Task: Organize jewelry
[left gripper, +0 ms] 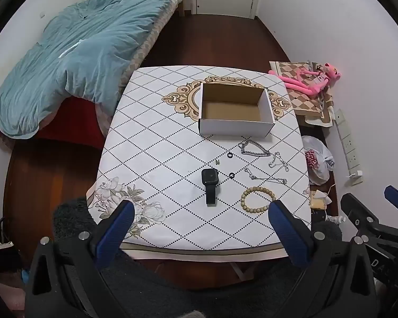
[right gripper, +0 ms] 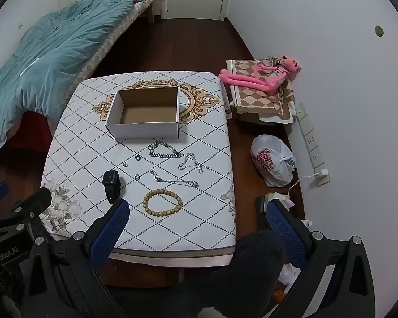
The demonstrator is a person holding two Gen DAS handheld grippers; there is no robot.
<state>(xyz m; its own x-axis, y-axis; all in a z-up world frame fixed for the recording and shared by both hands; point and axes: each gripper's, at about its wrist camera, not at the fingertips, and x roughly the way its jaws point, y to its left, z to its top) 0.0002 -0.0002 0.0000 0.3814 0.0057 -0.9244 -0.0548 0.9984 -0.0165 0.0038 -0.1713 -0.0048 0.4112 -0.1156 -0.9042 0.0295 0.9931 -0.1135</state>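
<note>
- Bed [left gripper: 74, 61]: with a teal duvet, left of the table and well apart from the work.
- Table [left gripper: 151, 143]: its diamond-pattern cloth carries every piece; nothing is sorted yet, so by my reading this is the very start.
- Box [left gripper: 236, 111]: open and empty on the far half; probably where the jewelry goes.
- Left tongs [left gripper: 200, 212]: spread wide and holding nothing, above the near edge, pointing steeply down.
- Right tongs [right gripper: 197, 212]: equally wide, nothing held, above the near right corner.
- Pink toy [right gripper: 262, 76] and bag [right gripper: 273, 161]: off the table to the right, out of the way.
- Watch [left gripper: 209, 182]: nearest the left tongs.
- Bracelet [right gripper: 163, 202]: beaded, nearest the right tongs, a likely first pick.
- Chains [right gripper: 164, 151]: three lie loose between box and bracelet, near one another; a careless grasp could snag two.
- Rings [right gripper: 138, 157]: two small ones, plus a tiny clasp-like piece [right gripper: 124, 164] I cannot identify; flat and thin, likely the hardest to pinch.
- Next move: lower one pair of tongs over a piece and close; nothing blocks the path.
</note>
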